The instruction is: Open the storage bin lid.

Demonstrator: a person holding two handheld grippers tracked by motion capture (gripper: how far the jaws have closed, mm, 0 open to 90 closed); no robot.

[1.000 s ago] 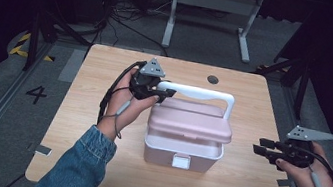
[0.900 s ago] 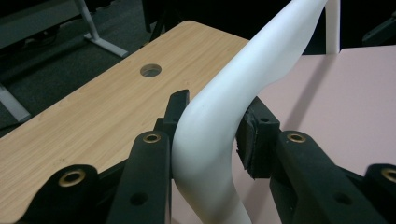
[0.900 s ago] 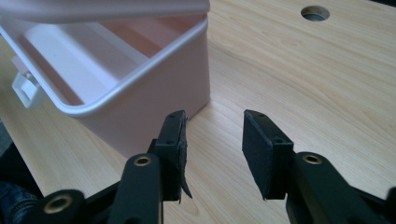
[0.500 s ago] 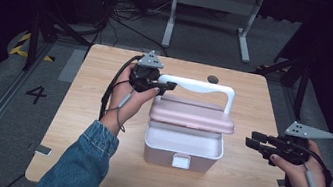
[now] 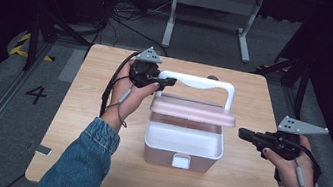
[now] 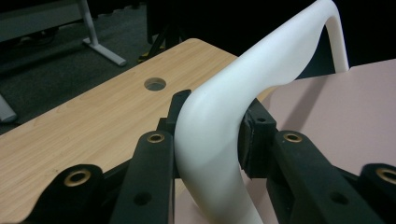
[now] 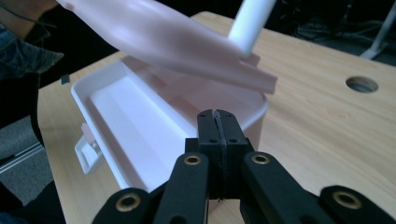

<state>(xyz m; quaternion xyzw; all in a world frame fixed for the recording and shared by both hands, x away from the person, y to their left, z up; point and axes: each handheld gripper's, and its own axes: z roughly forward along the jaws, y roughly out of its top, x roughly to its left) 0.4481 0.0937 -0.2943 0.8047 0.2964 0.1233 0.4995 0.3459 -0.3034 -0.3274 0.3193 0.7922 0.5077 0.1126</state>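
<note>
- The left hand-held gripper is clamped on the white handle of a pink box; the left gripper view shows both jaws pressed against the handle's bend, a contact too small to read from above.
- The handle is fixed to the pink lid, which is lifted and tilted above the open box. The right gripper view looks under the lid into the box's pale interior.
- The right hand-held gripper hangs just right of the box, apart from it; its own view shows the jaws pressed together on nothing.
- The box sits mid-worktop, its front latch toward the person.
- The gripper views show a round hole in the worktop, beyond the box.
</note>
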